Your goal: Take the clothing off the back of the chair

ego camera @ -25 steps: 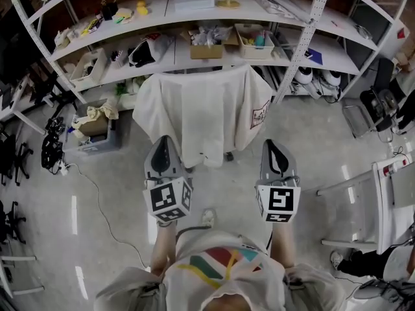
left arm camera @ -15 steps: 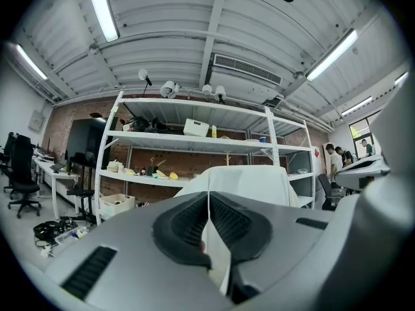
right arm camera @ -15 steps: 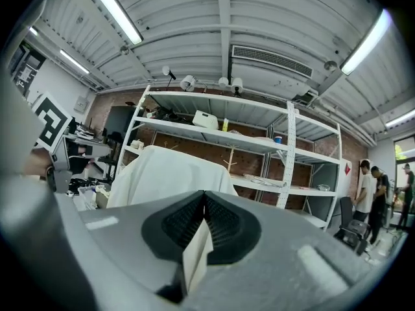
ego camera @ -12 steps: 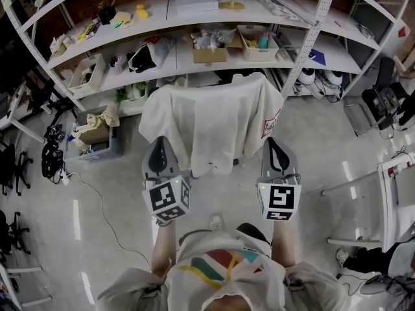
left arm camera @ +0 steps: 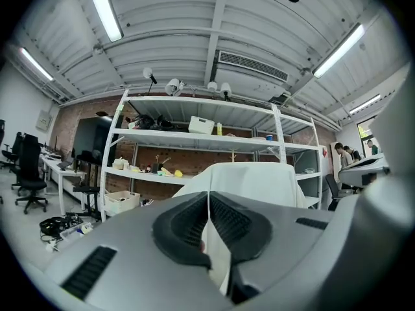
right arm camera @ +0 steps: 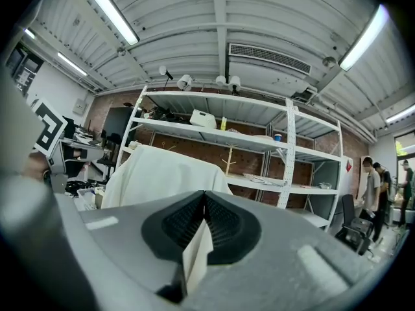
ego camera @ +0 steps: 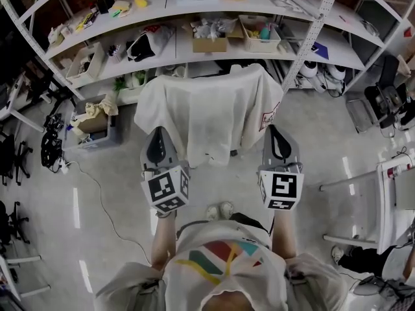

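A white T-shirt hangs over the back of a chair and hides the chair almost wholly. It stands in front of the shelves, just ahead of both grippers. My left gripper is shut and empty, its tip near the shirt's lower left edge. On the other side my right gripper is shut too, with nothing in it, close to the shirt's right hem. In the left gripper view the shirt rises behind the closed left gripper. The right gripper view shows the shirt to the left beyond the closed right gripper.
A long white shelving rack full of boxes and small items runs behind the chair. A crate with a cardboard box sits on the floor at the left, with a cable trailing. White furniture stands at the right. People stand far right.
Both grippers have moved forward toward the chair, and the shirt now sits closer to their tips. The jaws have stayed shut.
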`<action>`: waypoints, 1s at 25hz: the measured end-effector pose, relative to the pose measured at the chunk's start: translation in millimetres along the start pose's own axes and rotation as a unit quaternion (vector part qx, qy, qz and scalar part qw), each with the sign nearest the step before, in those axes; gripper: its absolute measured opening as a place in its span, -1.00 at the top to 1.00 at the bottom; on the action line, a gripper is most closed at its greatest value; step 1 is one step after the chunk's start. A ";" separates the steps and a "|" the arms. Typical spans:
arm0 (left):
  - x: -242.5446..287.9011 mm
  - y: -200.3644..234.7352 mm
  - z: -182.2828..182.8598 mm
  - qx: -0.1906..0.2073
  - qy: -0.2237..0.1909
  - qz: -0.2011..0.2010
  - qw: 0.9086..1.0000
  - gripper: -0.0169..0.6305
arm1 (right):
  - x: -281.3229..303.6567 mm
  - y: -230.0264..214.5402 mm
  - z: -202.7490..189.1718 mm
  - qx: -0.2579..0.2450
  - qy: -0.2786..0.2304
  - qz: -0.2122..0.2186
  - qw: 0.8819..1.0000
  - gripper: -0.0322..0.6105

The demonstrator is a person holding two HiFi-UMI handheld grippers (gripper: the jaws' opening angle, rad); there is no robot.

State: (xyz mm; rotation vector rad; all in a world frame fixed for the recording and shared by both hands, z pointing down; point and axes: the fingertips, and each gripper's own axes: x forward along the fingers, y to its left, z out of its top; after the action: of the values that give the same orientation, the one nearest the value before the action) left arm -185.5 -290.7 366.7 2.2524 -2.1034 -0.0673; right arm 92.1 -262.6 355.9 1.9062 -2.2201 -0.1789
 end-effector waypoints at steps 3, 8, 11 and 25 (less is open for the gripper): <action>0.1 -1.3 5.4 0.002 -0.006 0.011 1.000 0.89 | 4.2 -9.7 0.9 -0.001 -0.002 0.003 1.000 0.89; 3.1 0.1 8.8 0.007 -0.008 0.028 1.000 0.89 | 13.1 -19.2 4.1 0.008 -0.012 0.013 1.000 0.89; 4.4 2.7 9.7 0.020 -0.008 0.036 0.999 0.89 | 18.8 -20.2 2.2 0.009 -0.009 0.022 1.000 0.89; 71.1 30.1 -5.1 0.047 0.048 -0.001 0.998 0.16 | 96.3 -56.5 -7.6 0.022 0.026 0.008 0.999 0.07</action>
State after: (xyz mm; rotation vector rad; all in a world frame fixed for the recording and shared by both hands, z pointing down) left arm -210.2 -363.6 374.5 2.2585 -2.0975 0.1408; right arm 134.6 -366.2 358.1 1.8933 -2.2223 -0.0786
